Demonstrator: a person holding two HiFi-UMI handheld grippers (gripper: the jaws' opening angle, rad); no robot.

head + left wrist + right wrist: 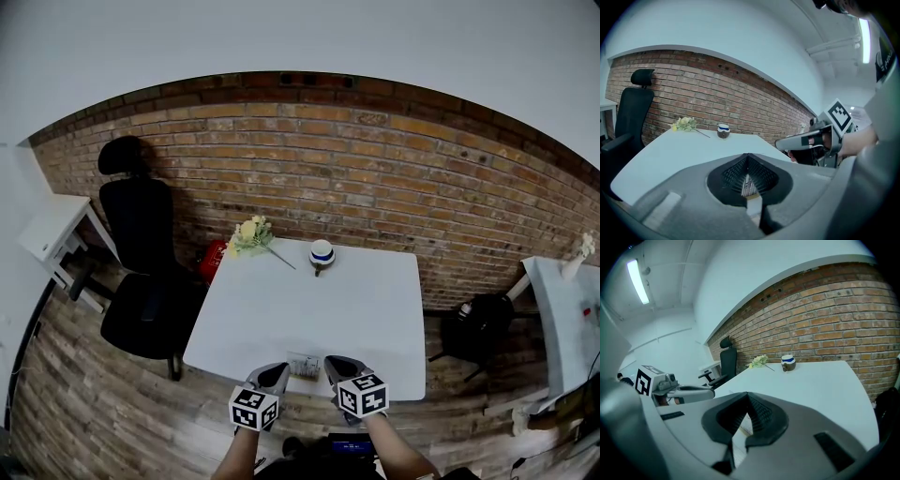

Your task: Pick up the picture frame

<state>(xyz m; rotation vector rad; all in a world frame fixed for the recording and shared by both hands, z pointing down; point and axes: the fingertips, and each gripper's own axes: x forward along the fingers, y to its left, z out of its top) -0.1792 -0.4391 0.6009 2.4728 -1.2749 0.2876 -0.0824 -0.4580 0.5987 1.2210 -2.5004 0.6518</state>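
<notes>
The picture frame (303, 366) is small, with a striped picture, and lies flat at the near edge of the white table (309, 309). My left gripper (274, 375) stands just left of it and my right gripper (339, 369) just right of it. Both are shut, with nothing between their pads. In the left gripper view the closed left gripper (747, 157) points over the table; a strip of the picture frame (749, 187) shows through its opening, and the right gripper (788, 142) hangs at the right. In the right gripper view the picture frame (742, 428) shows below the shut right gripper (747, 398).
A bunch of pale flowers (251, 232) and a white cup with a blue band (322, 254) sit at the table's far edge by the brick wall (375, 178). A black office chair (141, 272) stands left of the table, a dark stool (478, 323) and another table (562, 319) to the right.
</notes>
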